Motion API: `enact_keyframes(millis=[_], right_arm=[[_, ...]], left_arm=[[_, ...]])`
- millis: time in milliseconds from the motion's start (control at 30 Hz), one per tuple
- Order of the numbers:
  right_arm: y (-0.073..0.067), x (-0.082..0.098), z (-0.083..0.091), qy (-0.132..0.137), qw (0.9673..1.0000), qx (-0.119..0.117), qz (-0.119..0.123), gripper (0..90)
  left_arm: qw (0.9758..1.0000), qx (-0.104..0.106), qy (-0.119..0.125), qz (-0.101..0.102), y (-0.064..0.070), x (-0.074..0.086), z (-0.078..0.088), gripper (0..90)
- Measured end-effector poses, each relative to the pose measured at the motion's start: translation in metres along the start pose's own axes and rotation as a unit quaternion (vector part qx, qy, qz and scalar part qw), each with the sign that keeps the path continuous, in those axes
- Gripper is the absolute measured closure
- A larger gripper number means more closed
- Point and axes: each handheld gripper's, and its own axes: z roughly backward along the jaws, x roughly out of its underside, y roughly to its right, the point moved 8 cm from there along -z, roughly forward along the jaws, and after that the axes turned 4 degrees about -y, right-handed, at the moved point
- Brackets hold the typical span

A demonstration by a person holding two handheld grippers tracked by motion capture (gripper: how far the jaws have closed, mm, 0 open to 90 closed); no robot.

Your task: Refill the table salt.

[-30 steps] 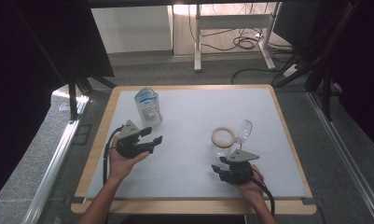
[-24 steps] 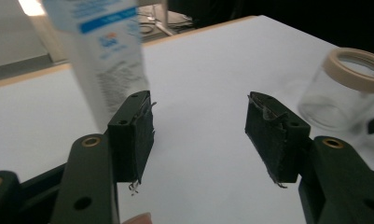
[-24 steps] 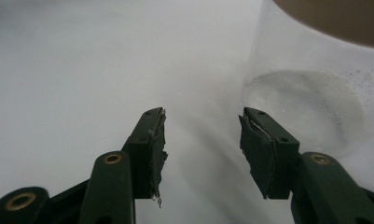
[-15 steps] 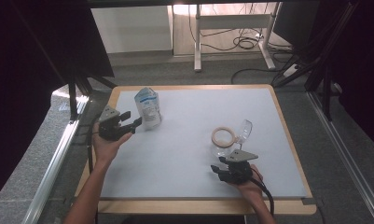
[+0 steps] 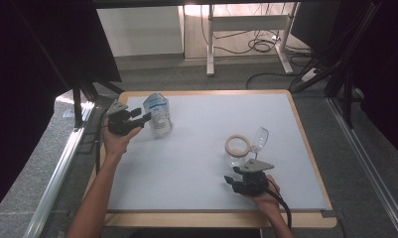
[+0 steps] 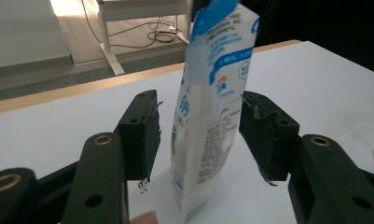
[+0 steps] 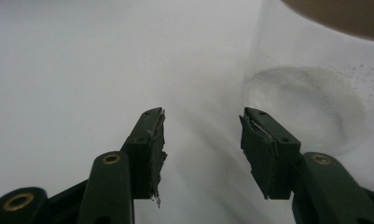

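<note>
We had the left gripper, jaws just closing, straddling the upright pouch untouched; right gripper spread.

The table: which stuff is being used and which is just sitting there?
In use:
left hand-held gripper, open around the pouch
pouch, standing upright

Just sitting:
glass
tape ring
right hand-held gripper, open and empty

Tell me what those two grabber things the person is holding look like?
Each hand-held gripper, left and right, is black with a grey three-cornered plate on top and a black cable trailing back. Close up, the two jaws are dark green-black bars with brass-ringed holes and frayed black pads. The forearms are bare, with no sleeves.
</note>
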Motion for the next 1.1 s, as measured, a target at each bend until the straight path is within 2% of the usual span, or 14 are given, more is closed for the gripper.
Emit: enact_keyframes(millis=[100,267,333,367,467,533,567,600,733,867,1100], right_arm=[[0.001,0.0,0.001,0.0,1.0,0.001,0.0,49.8],[0.002,0.001,0.002,0.0,1.0,0.003,-0.001,49.7],[0.003,0.001,0.002,0.0,1.0,0.004,-0.002,49.7],[0.004,0.002,0.003,0.0,1.0,0.005,-0.003,49.7],[0.005,0.002,0.003,0.0,1.0,0.006,-0.004,49.7],[0.005,0.002,0.003,0.0,1.0,0.006,-0.004,49.7],[0.004,0.002,0.003,0.0,1.0,0.006,-0.004,49.6],[0.004,0.002,0.003,0.0,1.0,0.006,-0.004,49.6],[0.004,0.001,0.004,0.002,1.0,0.007,-0.003,49.6],[0.002,-0.001,0.004,0.006,0.9999,0.009,0.0,49.6],[-0.002,-0.006,0.006,0.014,0.9999,0.009,0.006,49.6]], left_arm=[[0.9999,0.009,0.005,-0.001,-0.002,-0.006,-0.011,52.8],[0.9998,0.018,-0.001,-0.008,0.001,-0.011,-0.02,59.4],[0.9997,0.02,-0.001,-0.016,0.003,-0.013,-0.024,64.3],[0.9997,0.018,0.0,-0.015,0.004,-0.013,-0.025,70.5],[0.9997,0.023,-0.004,-0.012,0.005,-0.013,-0.028,75.8],[0.9995,0.031,-0.004,-0.008,0.004,-0.013,-0.028,85.4],[0.9995,0.032,-0.004,-0.006,0.004,-0.012,-0.028,85.4],[0.9995,0.032,-0.005,-0.005,0.005,-0.012,-0.029,89.0],[0.9994,0.033,-0.004,-0.01,0.006,-0.012,-0.028,90.0],[0.9991,0.041,0.007,0.002,0.006,-0.013,-0.028,90.0],[0.9982,0.057,0.02,0.006,0.014,-0.017,-0.027,90.0]])
